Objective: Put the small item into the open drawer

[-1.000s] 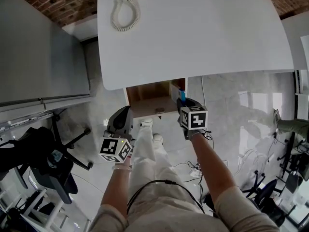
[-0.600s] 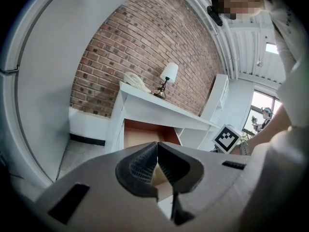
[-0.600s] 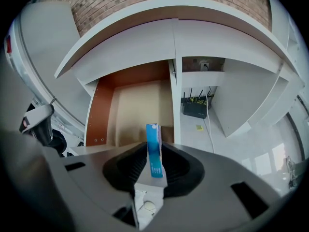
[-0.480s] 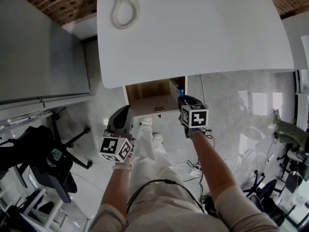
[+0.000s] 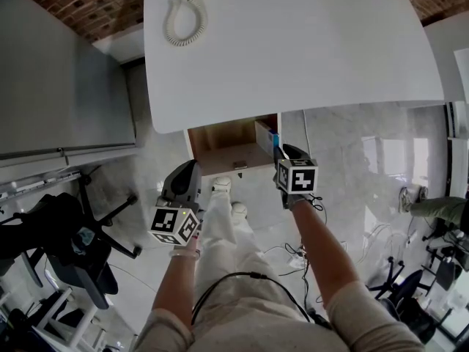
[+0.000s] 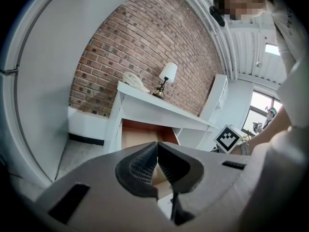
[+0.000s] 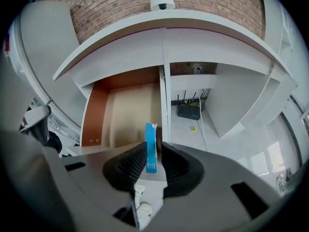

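We log the right gripper [image 7: 154, 164] with jaws clamped on the small blue item [image 7: 150, 146], held upright near the right edge of the open drawer [image 7: 94, 112] under the white table [image 5: 293, 42], while the left gripper [image 6: 157, 166], near left, has jaws pressed together, empty.

I looked down on a white desk [image 5: 308, 50] set against a red brick wall [image 5: 95, 6]. On its top stood a small table lamp [image 6: 167, 74] and a telephone [image 6: 134, 82] with a coiled cord [image 5: 179, 24]. The floor [image 5: 352, 152] was pale, glossy and marbled. A tall grey cabinet [image 5: 58, 79] stood at the left, with a black office chair [image 5: 69, 233] near it. A black router [image 7: 189, 111] sat on the floor under the desk. A bright window [image 6: 264, 105] showed at the right.
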`<state>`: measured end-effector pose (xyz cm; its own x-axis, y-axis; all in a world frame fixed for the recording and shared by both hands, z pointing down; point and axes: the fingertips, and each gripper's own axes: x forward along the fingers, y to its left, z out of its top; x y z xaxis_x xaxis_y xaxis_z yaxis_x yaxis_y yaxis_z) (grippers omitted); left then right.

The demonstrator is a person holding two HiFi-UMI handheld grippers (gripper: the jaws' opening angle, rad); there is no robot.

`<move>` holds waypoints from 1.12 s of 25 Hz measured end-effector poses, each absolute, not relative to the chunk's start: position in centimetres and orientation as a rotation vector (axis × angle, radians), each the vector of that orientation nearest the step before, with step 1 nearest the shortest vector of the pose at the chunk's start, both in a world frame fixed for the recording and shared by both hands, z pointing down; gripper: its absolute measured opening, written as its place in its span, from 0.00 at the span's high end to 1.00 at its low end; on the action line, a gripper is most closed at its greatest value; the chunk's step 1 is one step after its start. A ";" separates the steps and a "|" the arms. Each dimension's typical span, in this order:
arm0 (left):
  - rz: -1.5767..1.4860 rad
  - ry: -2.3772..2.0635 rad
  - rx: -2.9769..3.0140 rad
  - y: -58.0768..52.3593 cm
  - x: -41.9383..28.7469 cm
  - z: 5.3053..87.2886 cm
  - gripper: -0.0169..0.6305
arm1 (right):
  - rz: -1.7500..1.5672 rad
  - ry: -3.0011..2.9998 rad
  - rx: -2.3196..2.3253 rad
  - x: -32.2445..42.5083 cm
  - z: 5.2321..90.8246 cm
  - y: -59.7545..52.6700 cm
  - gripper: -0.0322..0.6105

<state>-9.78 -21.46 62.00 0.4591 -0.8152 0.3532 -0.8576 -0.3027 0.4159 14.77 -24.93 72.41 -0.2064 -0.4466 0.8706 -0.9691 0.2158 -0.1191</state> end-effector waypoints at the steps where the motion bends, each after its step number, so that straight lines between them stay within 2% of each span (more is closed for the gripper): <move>1: 0.101 -1.389 2.159 -21.4 -9.8 62.0 0.96 | 0.921 -1.772 1.323 14.9 72.3 -24.9 0.80; 9: 0.105 -1.396 2.170 -21.7 -9.9 61.1 0.96 | 0.900 -1.811 1.355 15.2 70.4 -25.1 0.82; 17: 0.089 -1.413 2.201 -22.1 -9.8 58.9 0.96 | 0.839 -1.922 1.383 14.9 67.1 -25.5 0.94; 28: 0.072 -1.461 2.235 -21.2 -10.4 55.7 0.96 | 0.730 -2.179 1.378 13.6 61.2 -24.9 0.94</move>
